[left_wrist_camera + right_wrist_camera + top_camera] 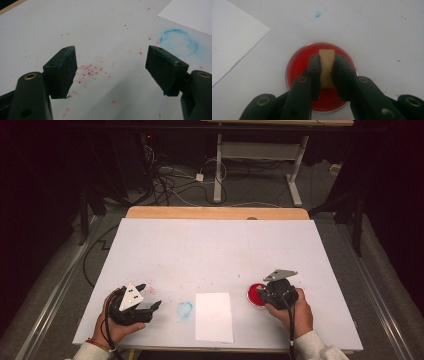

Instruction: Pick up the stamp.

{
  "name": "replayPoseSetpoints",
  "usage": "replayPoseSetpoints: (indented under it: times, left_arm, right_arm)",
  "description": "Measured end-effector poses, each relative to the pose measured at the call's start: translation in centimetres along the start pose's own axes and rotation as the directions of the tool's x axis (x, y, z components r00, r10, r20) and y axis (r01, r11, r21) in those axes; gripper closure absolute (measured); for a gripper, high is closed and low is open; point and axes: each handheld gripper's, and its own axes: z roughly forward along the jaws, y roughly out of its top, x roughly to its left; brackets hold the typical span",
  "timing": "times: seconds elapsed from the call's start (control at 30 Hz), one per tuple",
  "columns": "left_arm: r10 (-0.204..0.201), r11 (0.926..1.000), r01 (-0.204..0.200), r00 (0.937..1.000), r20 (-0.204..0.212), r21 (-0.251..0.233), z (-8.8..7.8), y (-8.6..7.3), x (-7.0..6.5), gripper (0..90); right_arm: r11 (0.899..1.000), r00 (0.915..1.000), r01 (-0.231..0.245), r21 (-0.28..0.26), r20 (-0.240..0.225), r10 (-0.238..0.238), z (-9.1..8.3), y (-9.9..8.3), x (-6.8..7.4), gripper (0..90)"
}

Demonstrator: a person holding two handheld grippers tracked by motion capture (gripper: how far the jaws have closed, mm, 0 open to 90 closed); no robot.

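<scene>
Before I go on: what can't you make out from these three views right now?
- Lower end of the tan block: right gripper view, hidden between the jaws of the right gripper; contact with the red dish can't be told.
- Near rim of the dish: right gripper view, covered by the jaws.
- Block: high view, hidden under the right gripper.
- Paper sheet: left gripper view, cut off by the frame's edge.

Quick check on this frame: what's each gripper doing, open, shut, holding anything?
Left gripper: open, jaws wide apart, holding nothing, above the table.
Right gripper: shut on a tan block, over the red dish.
</scene>
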Motion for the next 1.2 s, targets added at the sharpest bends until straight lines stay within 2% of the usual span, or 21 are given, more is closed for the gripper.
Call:
replayPoseSetpoints:
  times: [0.13,0.27,0.37,0.5,0.67,0.73,0.93,1.0,1.2]
  left_arm:
    - [-0.002,1.0,0.002,1.0,-0.002,-0.003,0.0,0.0,0.0,24.4]
    - [-0.001,1.0,0.001,1.0,-0.003,-0.002,0.0,0.0,0.0,24.4]
    - [0.0,1.0,0.0,1.0,-0.001,-0.001,0.1,0.0,-0.1,24.4]
    - [0.003,1.0,-0.003,1.0,0.0,0.003,0.1,0.1,-0.1,24.4]
    - [0.0,1.0,0.0,1.0,0.003,0.006,0.2,0.0,-0.1,24.4]
    - [0.003,1.0,-0.003,1.0,0.005,0.008,0.2,0.0,-0.1,24.4]
    - [0.005,0.9999,-0.005,1.0,0.008,0.009,0.2,0.0,0.0,24.4]
    - [0.007,0.9999,-0.007,0.9999,0.009,0.012,0.2,0.0,-0.1,24.4]
    - [0.013,0.9998,-0.013,0.9998,0.013,0.016,0.2,0.0,-0.1,24.4]
  right_arm:
    - [0.998,0.9999,0.006,-0.06,-0.016,-0.007,-1.8,0.4,-0.5,76.2]
    - [0.992,0.9993,0.015,-0.124,-0.033,-0.019,-3.9,0.9,-0.9,76.2]
    - [0.988,0.999,0.028,-0.153,-0.032,-0.033,-5.2,1.4,-1.0,76.2]
    - [0.986,0.998,0.054,-0.155,-0.025,-0.058,-5.9,1.8,-1.0,76.2]
    - [0.988,0.9967,0.07,-0.138,-0.03,-0.075,-5.3,1.7,-0.9,76.2]
    - [0.99,0.9957,0.087,-0.114,-0.022,-0.09,-4.5,1.4,-0.7,76.1]
    - [0.993,0.9929,0.109,-0.055,-0.042,-0.111,-2.6,0.8,-0.3,76.2]
    - [0.993,0.9929,0.112,-0.029,-0.036,-0.113,-2.0,0.6,-0.2,76.2]
    - [0.994,0.9923,0.111,0.013,-0.057,-0.11,-0.6,0.0,-0.3,76.2]
